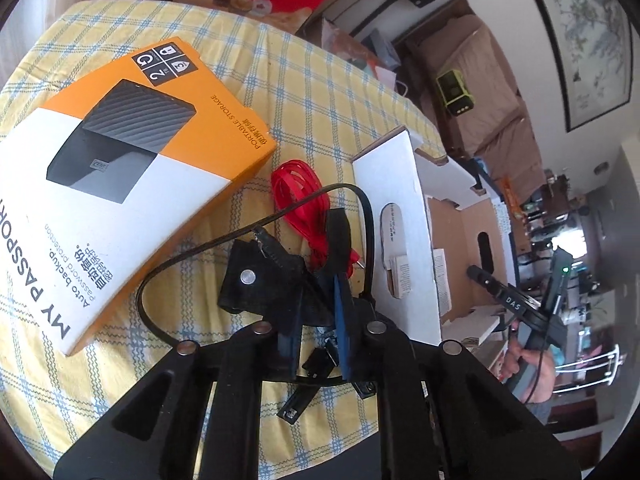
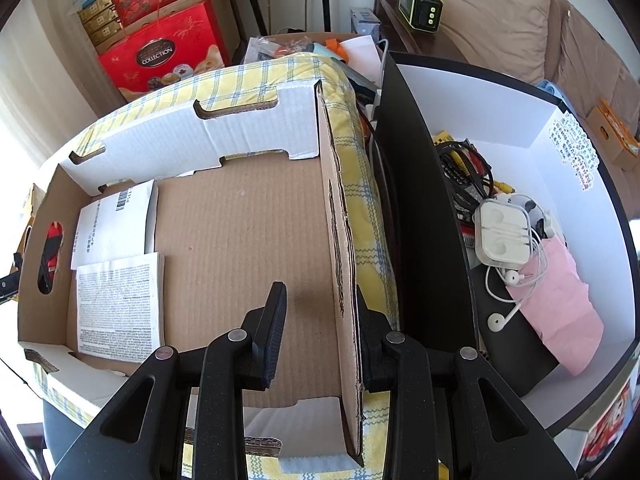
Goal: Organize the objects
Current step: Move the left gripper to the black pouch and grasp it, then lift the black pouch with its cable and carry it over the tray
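Observation:
In the left wrist view my left gripper (image 1: 320, 280) is shut on a black cable (image 1: 188, 252) that loops over the yellow checked tablecloth (image 1: 280, 80). A red cable (image 1: 304, 200) lies just beyond the fingertips. An orange and white hard-drive box (image 1: 120, 184) lies to the left. A white cardboard tray (image 1: 400, 208) stands to the right. In the right wrist view my right gripper (image 2: 320, 312) is open, its fingers astride the tray's right wall (image 2: 340, 240). Paper leaflets (image 2: 120, 264) lie inside the tray.
A black-rimmed white box (image 2: 560, 128) at the right holds cables, a white earphone case (image 2: 504, 232) and pink paper (image 2: 560, 304). Red gift boxes (image 2: 160, 52) stand behind the table. A sofa with a green device (image 2: 420, 8) is at the back right.

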